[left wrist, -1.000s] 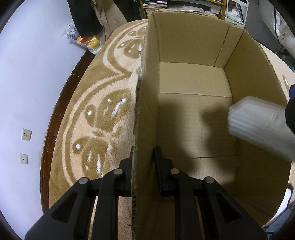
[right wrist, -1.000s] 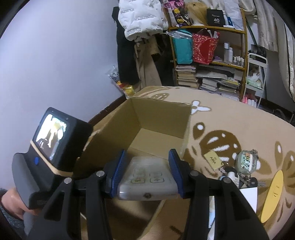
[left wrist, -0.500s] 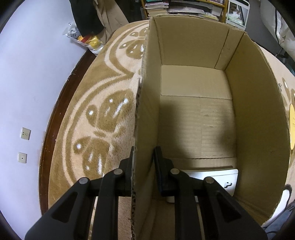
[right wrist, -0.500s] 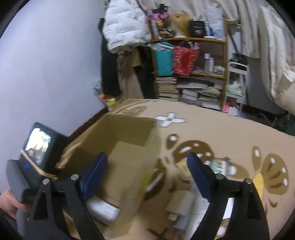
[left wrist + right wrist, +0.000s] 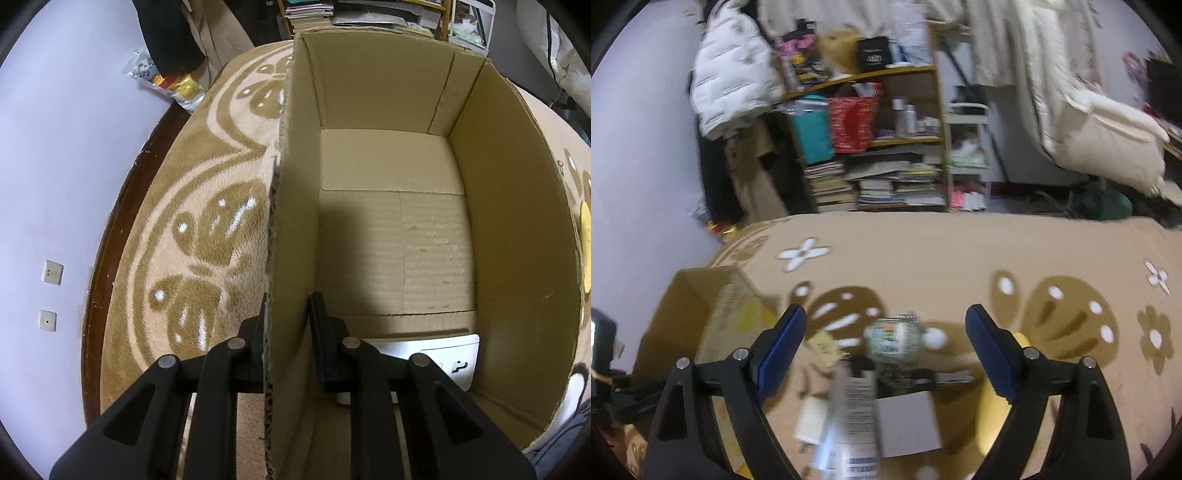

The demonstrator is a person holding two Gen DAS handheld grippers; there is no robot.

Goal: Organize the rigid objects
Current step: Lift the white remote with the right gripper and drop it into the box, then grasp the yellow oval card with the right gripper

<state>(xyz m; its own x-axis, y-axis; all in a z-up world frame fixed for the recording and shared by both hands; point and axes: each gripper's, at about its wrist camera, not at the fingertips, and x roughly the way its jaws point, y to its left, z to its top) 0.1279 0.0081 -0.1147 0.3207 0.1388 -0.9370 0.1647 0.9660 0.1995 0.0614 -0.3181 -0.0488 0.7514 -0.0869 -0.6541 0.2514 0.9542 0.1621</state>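
My left gripper (image 5: 288, 325) is shut on the near left wall of an open cardboard box (image 5: 295, 221), one finger outside and one inside. A white remote-like device (image 5: 443, 354) lies on the box floor at the near end. My right gripper (image 5: 886, 343) is open and empty, above the carpet to the right of the box (image 5: 701, 310). Below it lie a small round jar with keys (image 5: 892, 336), a white tube (image 5: 849, 417), a grey card (image 5: 908, 424), a tan tag (image 5: 822, 345) and a yellow flat piece (image 5: 993, 410).
A patterned tan carpet (image 5: 923, 254) covers the floor. A bookshelf with books and bags (image 5: 871, 147) stands behind, with hanging coats to its left and bedding (image 5: 1089, 122) at the right. A wall with sockets (image 5: 51, 273) runs along the box's left side.
My right gripper let the white device go into the box, opened, and swung right over the items on the carpet. The left gripper has held still on the box wall.
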